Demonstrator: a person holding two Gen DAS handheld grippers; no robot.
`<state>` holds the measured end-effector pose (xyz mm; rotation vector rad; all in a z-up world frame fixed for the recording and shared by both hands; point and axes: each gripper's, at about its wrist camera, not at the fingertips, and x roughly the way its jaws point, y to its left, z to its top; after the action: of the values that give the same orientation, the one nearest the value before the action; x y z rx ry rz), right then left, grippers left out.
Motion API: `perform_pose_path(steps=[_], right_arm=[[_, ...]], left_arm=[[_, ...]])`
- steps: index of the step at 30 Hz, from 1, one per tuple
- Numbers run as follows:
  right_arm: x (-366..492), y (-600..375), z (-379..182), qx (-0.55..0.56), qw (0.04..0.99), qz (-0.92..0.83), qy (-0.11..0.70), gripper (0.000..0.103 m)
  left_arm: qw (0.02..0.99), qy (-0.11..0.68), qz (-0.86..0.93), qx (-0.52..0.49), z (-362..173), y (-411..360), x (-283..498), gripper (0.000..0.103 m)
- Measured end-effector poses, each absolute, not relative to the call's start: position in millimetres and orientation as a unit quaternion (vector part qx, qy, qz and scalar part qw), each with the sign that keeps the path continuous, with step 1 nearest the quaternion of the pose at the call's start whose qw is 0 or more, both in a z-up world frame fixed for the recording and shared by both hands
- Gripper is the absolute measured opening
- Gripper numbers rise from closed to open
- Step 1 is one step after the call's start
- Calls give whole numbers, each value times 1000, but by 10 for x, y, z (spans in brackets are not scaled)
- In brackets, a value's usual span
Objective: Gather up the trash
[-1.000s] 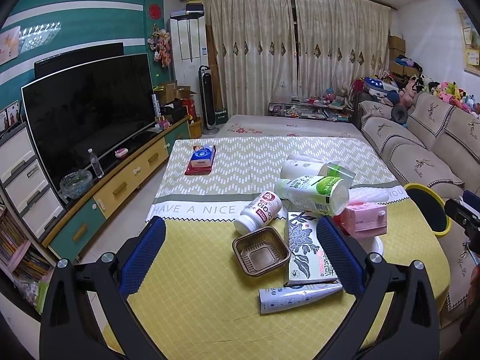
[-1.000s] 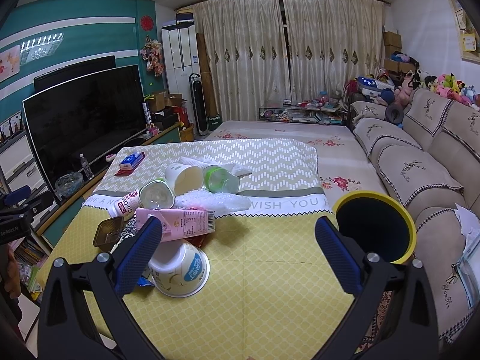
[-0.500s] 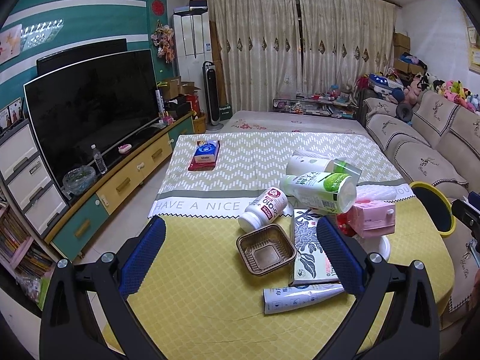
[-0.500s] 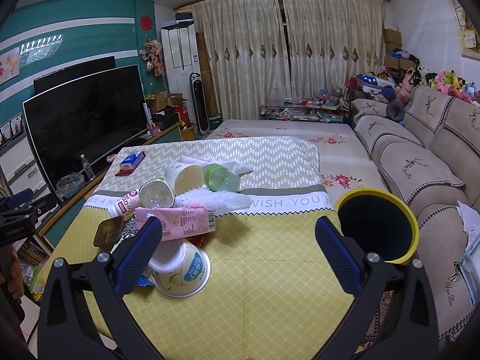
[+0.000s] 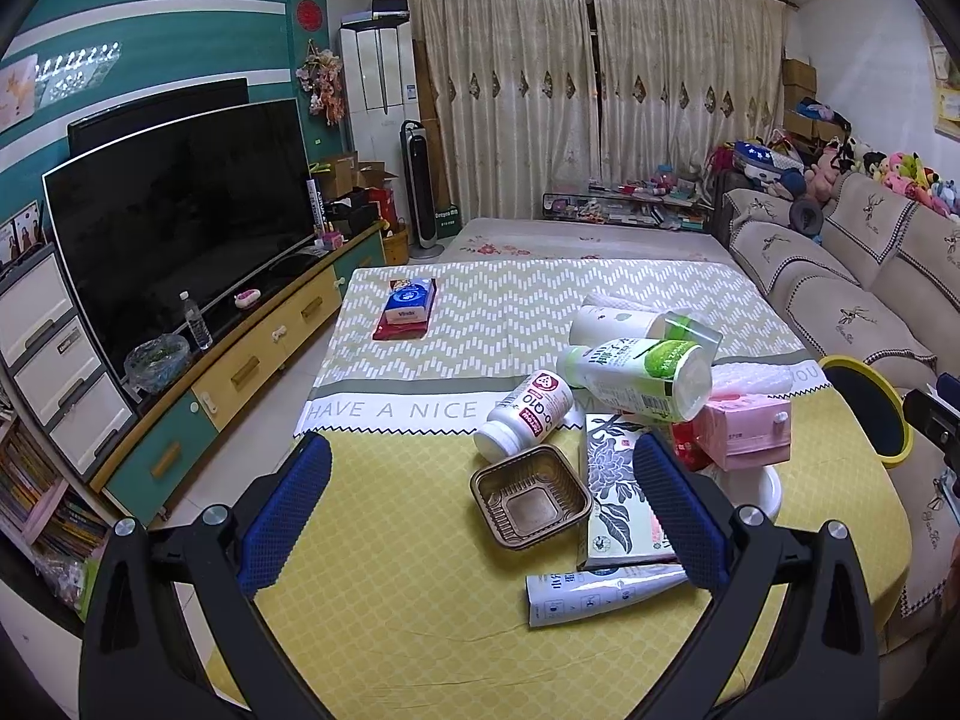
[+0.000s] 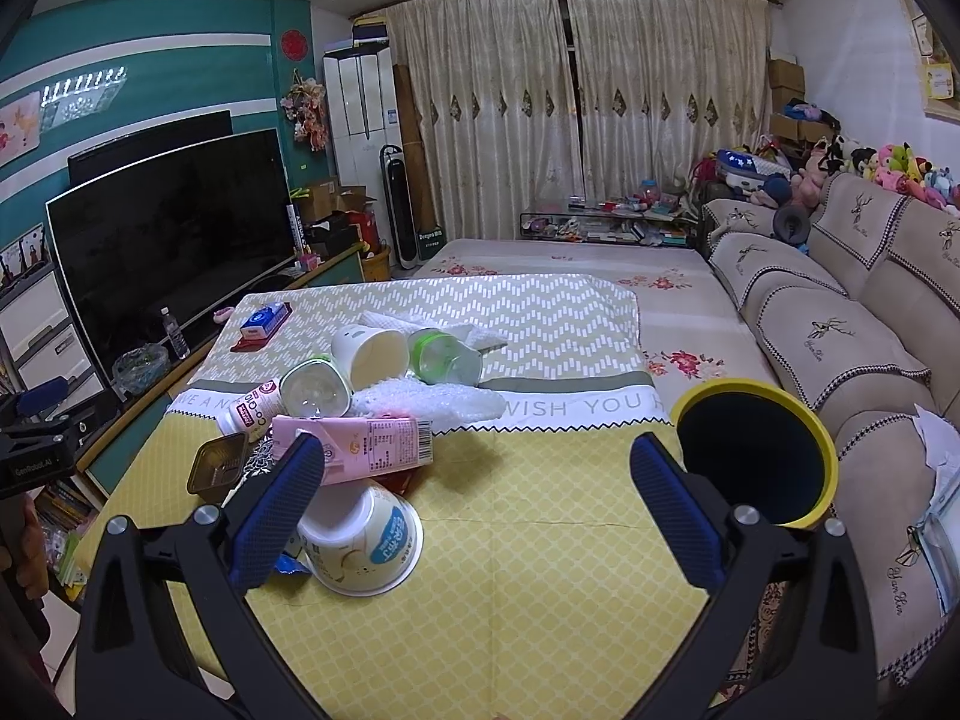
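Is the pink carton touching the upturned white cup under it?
Touching. In the right wrist view the pink carton lies across the upturned base of the white cup, with no gap visible between them.

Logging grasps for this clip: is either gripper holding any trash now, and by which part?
Nothing is held. The left gripper and the right gripper are both open and empty above the table.

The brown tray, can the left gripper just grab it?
Probably yes. The brown tray lies on top of the table, nothing covering it, and the left gripper is open with the tray straight ahead between its fingers.
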<state>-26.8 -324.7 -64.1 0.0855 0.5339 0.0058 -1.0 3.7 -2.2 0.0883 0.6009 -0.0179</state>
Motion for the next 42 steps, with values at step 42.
perform_pose_path(steps=[42], right_arm=[[-100, -3205, -778, 41, 959, 31, 280, 97]], left_arm=[[952, 305, 1, 38, -77, 124, 127, 99]])
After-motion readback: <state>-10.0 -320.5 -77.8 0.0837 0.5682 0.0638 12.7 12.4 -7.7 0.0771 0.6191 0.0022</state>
